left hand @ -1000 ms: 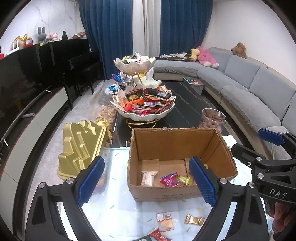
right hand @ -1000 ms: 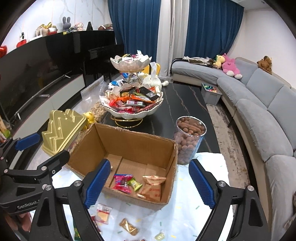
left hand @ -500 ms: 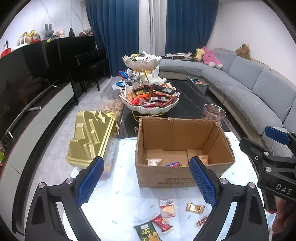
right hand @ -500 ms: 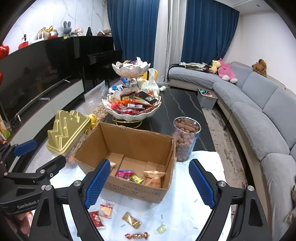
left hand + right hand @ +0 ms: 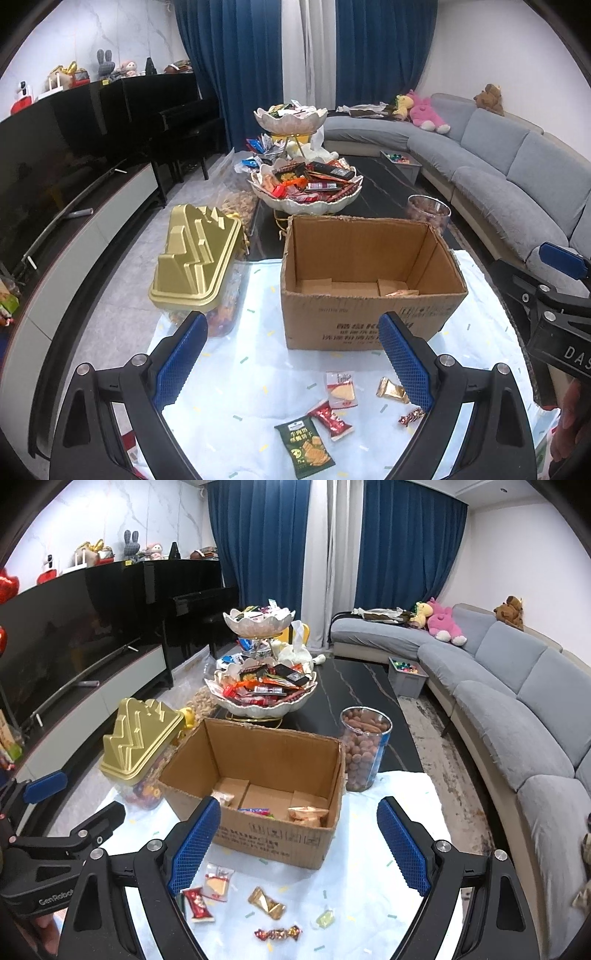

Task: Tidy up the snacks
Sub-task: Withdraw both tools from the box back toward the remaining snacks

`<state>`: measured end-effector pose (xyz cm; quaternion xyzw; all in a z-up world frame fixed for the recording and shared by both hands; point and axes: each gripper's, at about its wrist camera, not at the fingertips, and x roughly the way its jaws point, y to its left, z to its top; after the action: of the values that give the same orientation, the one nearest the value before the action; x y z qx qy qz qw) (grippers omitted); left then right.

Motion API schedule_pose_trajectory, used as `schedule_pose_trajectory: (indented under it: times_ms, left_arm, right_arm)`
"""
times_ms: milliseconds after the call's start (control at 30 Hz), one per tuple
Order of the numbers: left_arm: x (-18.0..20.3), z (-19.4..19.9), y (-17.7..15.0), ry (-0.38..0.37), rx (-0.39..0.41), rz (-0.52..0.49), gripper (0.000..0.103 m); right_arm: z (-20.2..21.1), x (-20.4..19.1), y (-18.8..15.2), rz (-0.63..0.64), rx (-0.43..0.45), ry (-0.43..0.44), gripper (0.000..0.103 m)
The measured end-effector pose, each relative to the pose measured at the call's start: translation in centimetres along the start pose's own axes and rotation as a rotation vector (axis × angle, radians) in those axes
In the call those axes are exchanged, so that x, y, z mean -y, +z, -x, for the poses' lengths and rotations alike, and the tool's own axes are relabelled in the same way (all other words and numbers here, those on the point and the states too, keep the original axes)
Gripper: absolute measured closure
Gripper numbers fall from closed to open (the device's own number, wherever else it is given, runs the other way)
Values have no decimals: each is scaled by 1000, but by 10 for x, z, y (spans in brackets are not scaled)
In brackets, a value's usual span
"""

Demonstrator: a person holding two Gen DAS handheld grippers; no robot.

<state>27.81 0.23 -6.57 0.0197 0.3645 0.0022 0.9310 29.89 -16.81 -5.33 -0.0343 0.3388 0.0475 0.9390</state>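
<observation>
An open cardboard box [image 5: 369,317] [image 5: 273,838] stands on a pale cloth and holds a few wrapped snacks [image 5: 306,814]. In front of it lie loose snacks: a green chip packet [image 5: 304,446], a red bar [image 5: 331,419] [image 5: 198,904], a clear cracker packet [image 5: 341,389] [image 5: 218,880], a gold candy [image 5: 392,388] [image 5: 266,902], a twisted candy [image 5: 277,933]. My left gripper [image 5: 291,365] hangs open over these snacks, empty. My right gripper [image 5: 299,847] is open too, holding nothing, in front of the box.
A gold-lidded snack jar [image 5: 195,266] [image 5: 138,738] stands left of the box, a clear tub of nuts [image 5: 364,753] right of it. Behind is a two-tier dish of snacks [image 5: 306,184] on a black table [image 5: 354,686]. A grey sofa [image 5: 517,709] runs along the right.
Both grippers have drawn back from the box, which now sits farther off. More loose snacks on the cloth have come into view. Both stay open.
</observation>
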Motion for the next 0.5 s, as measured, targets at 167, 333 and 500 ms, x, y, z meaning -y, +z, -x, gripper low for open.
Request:
schedule_pose_trajectory:
  times_ms: [167,333,500]
  left_arm:
    - [-2,5,-13,12,-1,16,9]
    - [-5,4,-32,30,3,31,9]
    - [-8,1,-51,63,3,29,9]
  right_arm:
    - [8,-6,-12,15,14,-7,16]
    - [10,-12,-32,31,21,-27,16]
    - [6,-16,-50,27,18,-31,16]
